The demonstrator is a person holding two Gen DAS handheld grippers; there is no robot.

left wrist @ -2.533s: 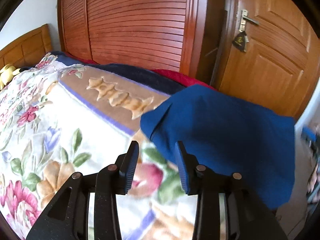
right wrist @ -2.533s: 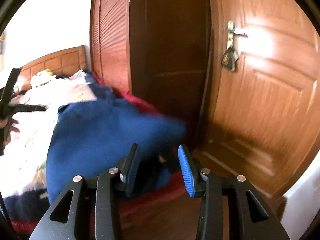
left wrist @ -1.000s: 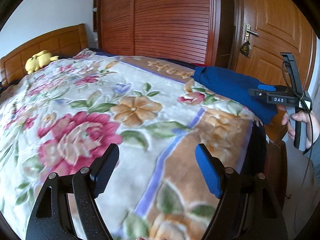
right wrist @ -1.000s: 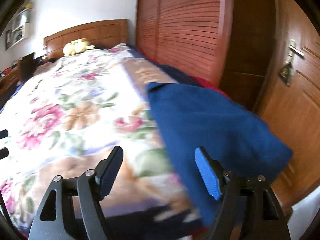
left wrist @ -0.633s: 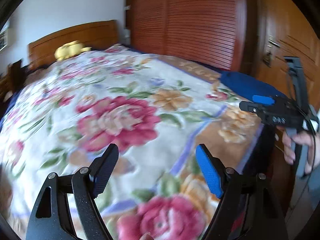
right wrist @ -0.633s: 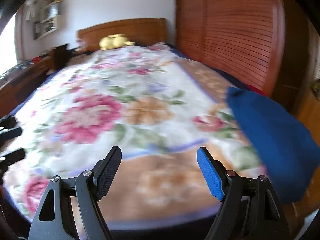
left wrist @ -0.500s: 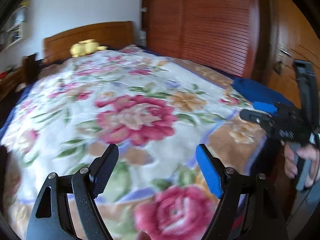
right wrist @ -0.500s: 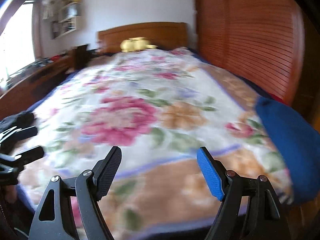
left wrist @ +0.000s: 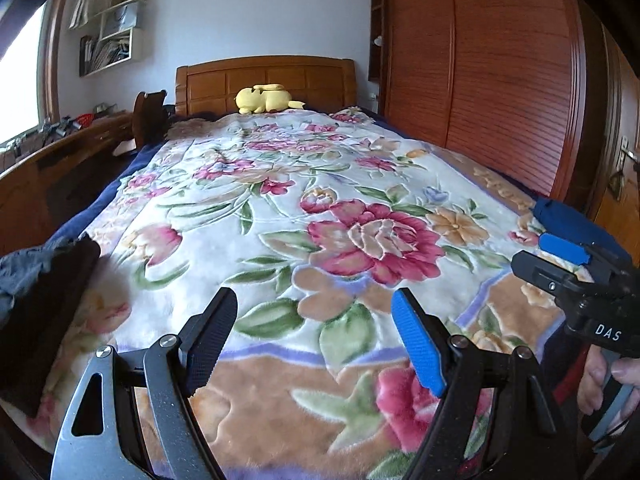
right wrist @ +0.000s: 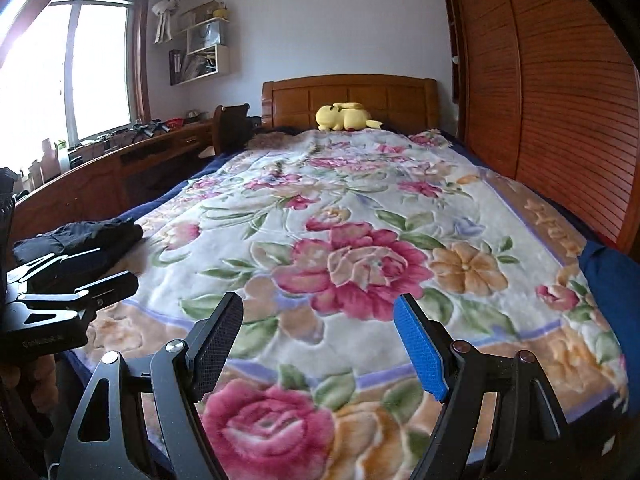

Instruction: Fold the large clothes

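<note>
Bed (left wrist: 132, 168) across nearly the whole view, navy edge showing under a floral blanket (left wrist: 320, 208) spread flat on top; no bins or baskets anywhere, so nothing contained. Tall louvred wooden wardrobe (left wrist: 500, 80) along the right side, a panelled door (left wrist: 624, 184) with a lever handle beyond it. Bright window (right wrist: 60, 72) on the left wall, a long wooden desk (right wrist: 120, 168) with clutter below it, a white wall shelf (right wrist: 200, 56) above. Wooden headboard (left wrist: 266, 80) at the far end, yellow plush toy (left wrist: 264, 99) lying against it. Blue garment (right wrist: 616, 280) at the right corner of the foot of the bed, hanging partly over the edge. Dark folded clothing (right wrist: 84, 236) at the left edge of the blanket, well apart from the blue one. Left gripper (left wrist: 312, 332) low over the foot of the bed, jaws wide apart, nothing between them. Right gripper (right wrist: 318, 340) likewise spread wide and empty, a hand (left wrist: 600, 384) on its handle at the far right of the left view. Compared with a second ago: both views now swung away from the door and the blue garment toward the headboard; jaw spread unchanged.
</note>
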